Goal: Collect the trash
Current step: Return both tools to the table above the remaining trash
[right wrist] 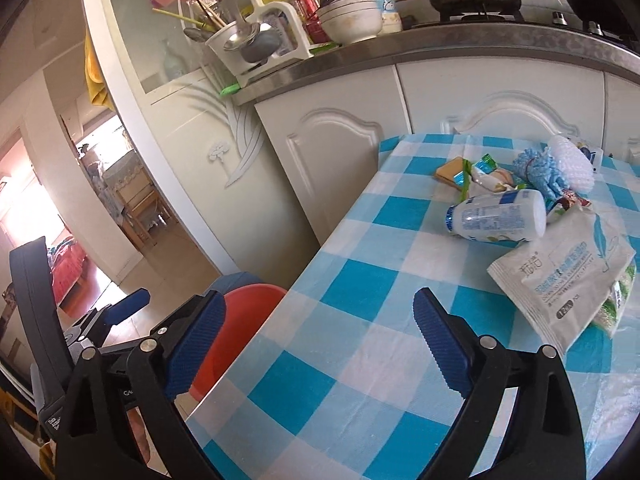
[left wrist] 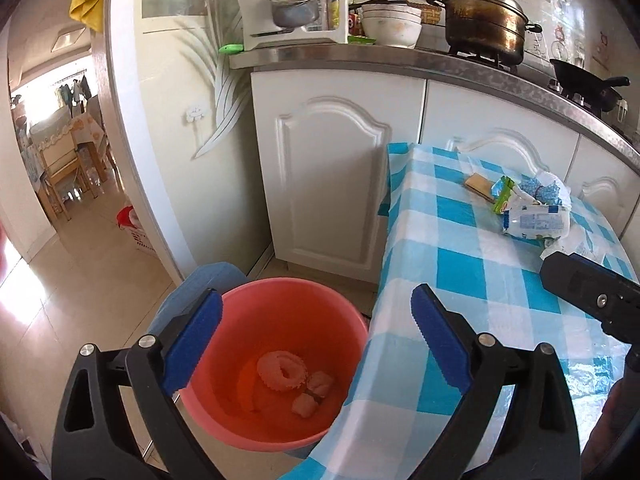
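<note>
Nearest the lens: left claw [left wrist: 316, 344] spread wide and empty over the red bucket [left wrist: 256, 432], with a few pale scraps already lying at its bottom. Right claw [right wrist: 320, 344] equally wide, gripping nothing, poised above the checked tabletop [right wrist: 360, 280]. Further along the cloth, well apart from either claw, a loose heap of trash: a white plastic bottle [right wrist: 496, 216] on its side, a flat white pouch [right wrist: 560, 280] just beside it, green wrappers [right wrist: 476, 172], blue and white foam netting [right wrist: 552, 168]. Probably all light. Bottle stiff yet smooth and prone to rolling, so best pinched across its middle. Pouch limp and slippery; likely easiest taken by its raised near edge.
</note>
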A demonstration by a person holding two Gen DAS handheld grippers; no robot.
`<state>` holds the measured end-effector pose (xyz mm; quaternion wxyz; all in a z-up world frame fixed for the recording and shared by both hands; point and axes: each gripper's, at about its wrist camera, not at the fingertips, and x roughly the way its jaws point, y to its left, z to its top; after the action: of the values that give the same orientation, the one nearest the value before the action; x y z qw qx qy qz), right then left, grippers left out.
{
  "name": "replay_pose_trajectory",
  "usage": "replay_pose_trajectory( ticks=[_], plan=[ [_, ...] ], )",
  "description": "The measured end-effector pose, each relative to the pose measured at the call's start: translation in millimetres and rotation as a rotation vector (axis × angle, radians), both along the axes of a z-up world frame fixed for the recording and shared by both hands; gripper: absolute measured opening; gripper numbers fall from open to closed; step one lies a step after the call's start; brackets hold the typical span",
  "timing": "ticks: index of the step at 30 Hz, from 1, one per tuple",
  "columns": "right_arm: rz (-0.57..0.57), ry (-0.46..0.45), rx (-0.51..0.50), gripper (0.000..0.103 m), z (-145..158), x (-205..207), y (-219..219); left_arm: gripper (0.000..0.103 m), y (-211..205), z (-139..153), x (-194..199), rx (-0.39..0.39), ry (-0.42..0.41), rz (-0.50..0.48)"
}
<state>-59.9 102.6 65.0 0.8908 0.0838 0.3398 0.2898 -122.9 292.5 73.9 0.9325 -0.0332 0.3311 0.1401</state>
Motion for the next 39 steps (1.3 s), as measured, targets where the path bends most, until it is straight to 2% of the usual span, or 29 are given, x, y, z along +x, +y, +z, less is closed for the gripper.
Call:
replay_pose_trajectory(
  ticks=[10, 26, 39],
  plan=[
    [-0.062, -0.034, 0.019, 0.094, 0.6, -5.1, -38.1, 0.096, -40.9, 6.6, 6.9, 0.046, 0.017, -0.060],
    [-0.172, -0.022, 0.100, 0.095, -11.6, 0.5, -106.6, 0.096, -93.4, 5.4, 24.6, 0.116, 0.058, -0.119],
    [-0.281, 0.021, 0.184, 0.096, -27.0, 8.1, -173.0, 0.096, -140.6, 1.8, 36.7, 0.190, 0.095, -0.175]
  ],
)
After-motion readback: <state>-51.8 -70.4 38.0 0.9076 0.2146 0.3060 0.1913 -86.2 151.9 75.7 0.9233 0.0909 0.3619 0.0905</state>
